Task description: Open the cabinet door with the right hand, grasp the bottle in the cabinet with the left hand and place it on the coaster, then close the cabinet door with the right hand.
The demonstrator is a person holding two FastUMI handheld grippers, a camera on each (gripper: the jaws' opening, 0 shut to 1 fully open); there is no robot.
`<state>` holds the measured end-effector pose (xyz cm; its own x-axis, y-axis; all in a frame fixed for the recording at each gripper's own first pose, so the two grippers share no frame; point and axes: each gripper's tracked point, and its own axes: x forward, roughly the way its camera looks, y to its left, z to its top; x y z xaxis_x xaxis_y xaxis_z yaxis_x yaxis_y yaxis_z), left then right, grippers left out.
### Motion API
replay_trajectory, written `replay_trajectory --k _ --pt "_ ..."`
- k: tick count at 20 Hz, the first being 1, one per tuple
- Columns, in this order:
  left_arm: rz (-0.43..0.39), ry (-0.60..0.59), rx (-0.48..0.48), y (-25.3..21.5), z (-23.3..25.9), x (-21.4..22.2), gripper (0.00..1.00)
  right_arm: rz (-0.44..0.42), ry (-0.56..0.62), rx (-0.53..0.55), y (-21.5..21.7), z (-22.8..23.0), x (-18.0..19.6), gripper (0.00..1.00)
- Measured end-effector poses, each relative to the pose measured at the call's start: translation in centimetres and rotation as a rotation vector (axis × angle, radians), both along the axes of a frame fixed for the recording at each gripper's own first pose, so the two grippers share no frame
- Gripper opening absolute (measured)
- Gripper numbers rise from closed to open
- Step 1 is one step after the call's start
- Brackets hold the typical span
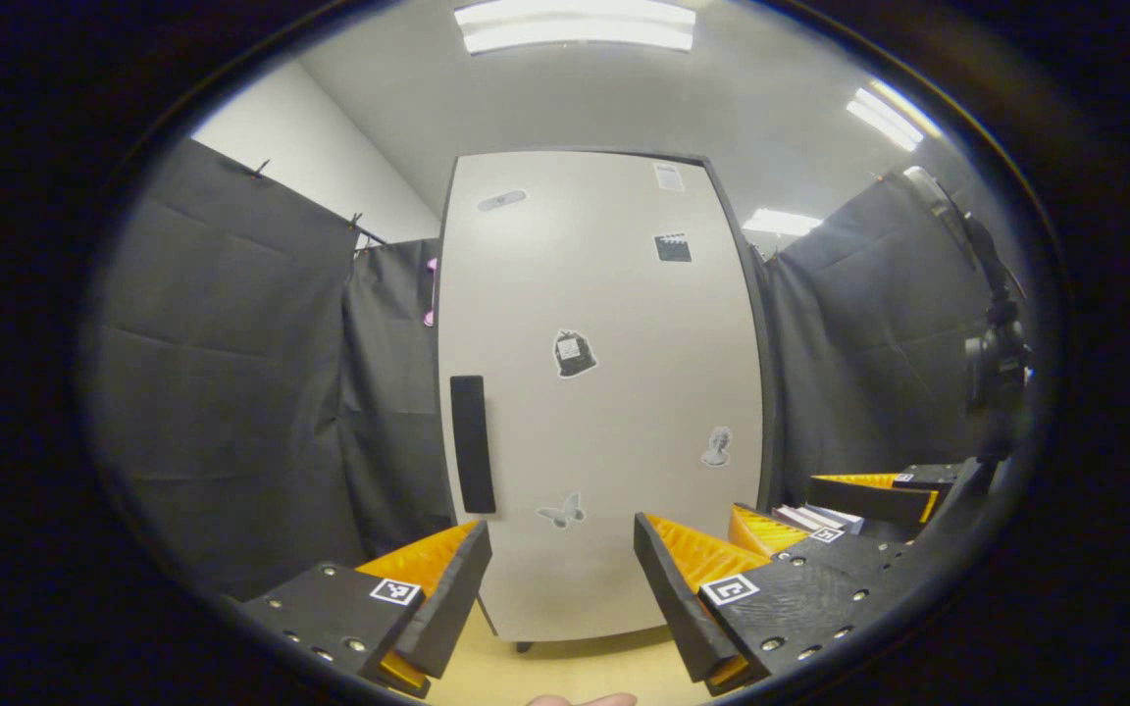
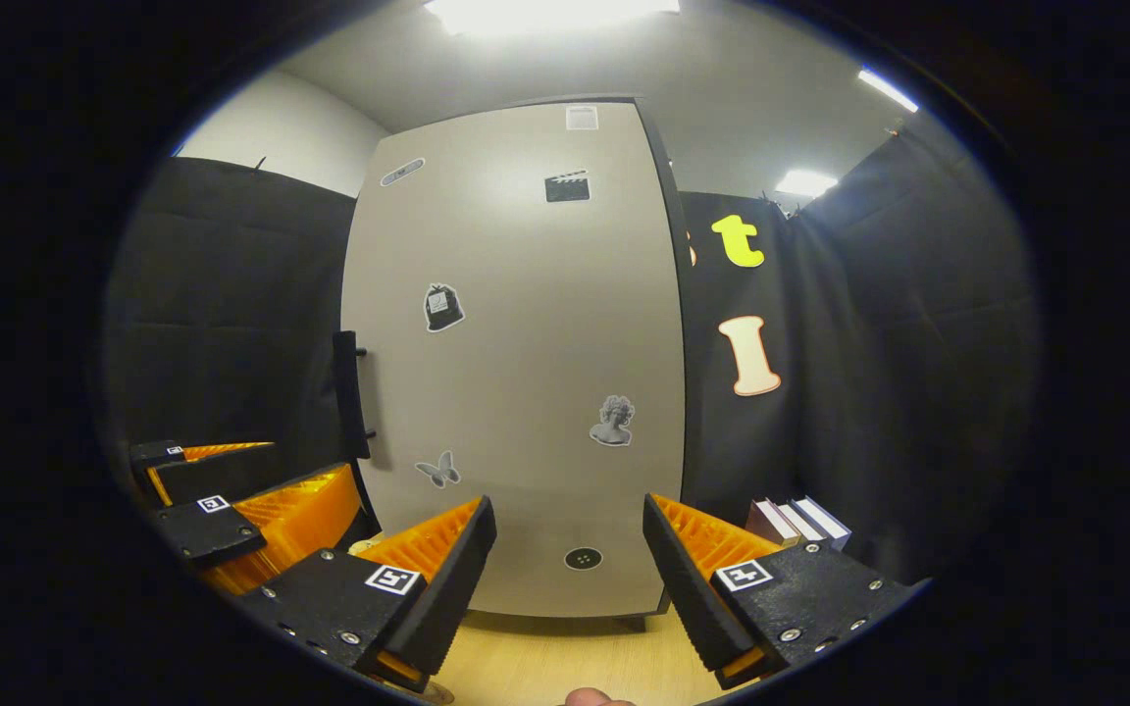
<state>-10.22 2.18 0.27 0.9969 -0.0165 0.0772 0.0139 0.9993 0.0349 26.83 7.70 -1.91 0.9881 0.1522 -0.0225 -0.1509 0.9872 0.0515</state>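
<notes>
Two grippers, both spread wide and holding nothing: left gripper (image 1: 562, 579), right gripper (image 2: 570, 559). Both hang over a pale wood table (image 2: 565, 667), side by side, facing the cabinet door (image 1: 604, 392). Door shut, black handle (image 1: 472, 443) at its left edge. Books (image 2: 800, 522) stand right of the cabinet.

Pale wooden tabletop (image 2: 565, 662), closed cabinet (image 2: 516, 343) standing on it, books (image 2: 798, 522) just beside
</notes>
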Motion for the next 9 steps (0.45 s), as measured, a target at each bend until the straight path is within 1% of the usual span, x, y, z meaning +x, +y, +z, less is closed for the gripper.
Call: replay_trajectory --k 4,5,7,8,9 --pt "0.010 0.003 -0.004 0.46 -0.18 0.21 0.88 0.003 -0.007 -0.002 -0.13 0.41 -0.01 0.94" --pt "0.009 0.010 -0.003 0.40 -0.45 0.10 0.85 0.005 -0.004 -0.003 -0.06 0.36 0.08 0.94" --pt "0.002 0.019 -0.008 0.15 -0.62 -0.05 0.85 0.006 0.005 -0.005 -0.04 0.17 0.08 0.94" --pt "0.004 0.020 -0.008 0.14 -0.65 -0.12 0.88 0.008 0.006 -0.002 0.08 0.18 0.12 0.94" --pt "0.008 0.017 -0.010 0.27 -0.59 -0.11 0.85 0.008 0.005 -0.001 0.07 0.23 0.03 0.94"
